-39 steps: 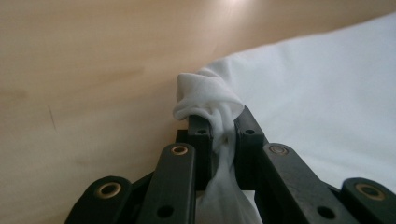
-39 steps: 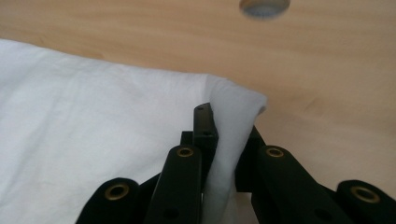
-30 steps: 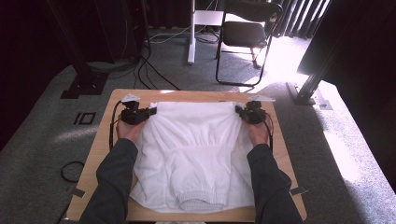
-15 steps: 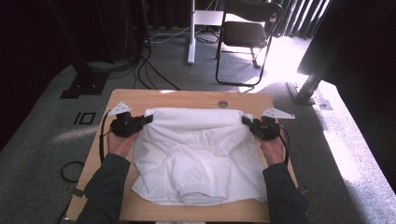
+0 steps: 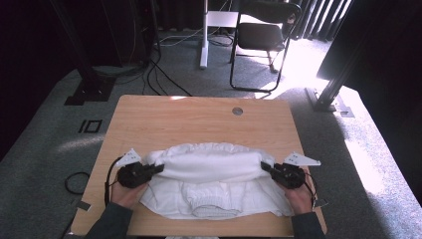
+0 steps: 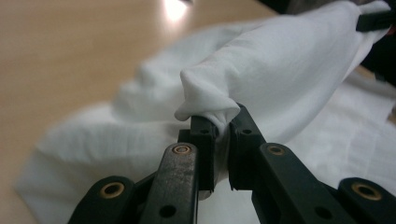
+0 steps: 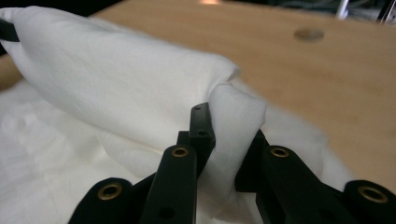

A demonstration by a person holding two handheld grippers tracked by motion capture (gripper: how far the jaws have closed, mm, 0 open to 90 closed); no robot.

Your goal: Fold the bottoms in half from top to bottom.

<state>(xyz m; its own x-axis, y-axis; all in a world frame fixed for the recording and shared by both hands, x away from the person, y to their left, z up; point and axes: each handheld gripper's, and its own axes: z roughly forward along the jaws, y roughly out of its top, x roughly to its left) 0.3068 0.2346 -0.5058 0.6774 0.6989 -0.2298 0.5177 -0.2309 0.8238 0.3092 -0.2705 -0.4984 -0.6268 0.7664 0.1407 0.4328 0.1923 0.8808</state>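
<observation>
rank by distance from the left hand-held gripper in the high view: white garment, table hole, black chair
1. white garment: clamped in the left hand-held gripper, near table edge.
2. table hole: far side of the table, right of centre.
3. black chair: on the floor beyond the table.

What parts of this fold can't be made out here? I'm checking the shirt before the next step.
- High view: the shirt has its far part folded over, hiding the layers and the table under it.
- Left gripper view: the left gripper pinches a bunched corner; the cloth between the jaws is hidden, and the table behind is blurred.
- Right gripper view: the right gripper has cloth draped over one jaw tip.
</observation>
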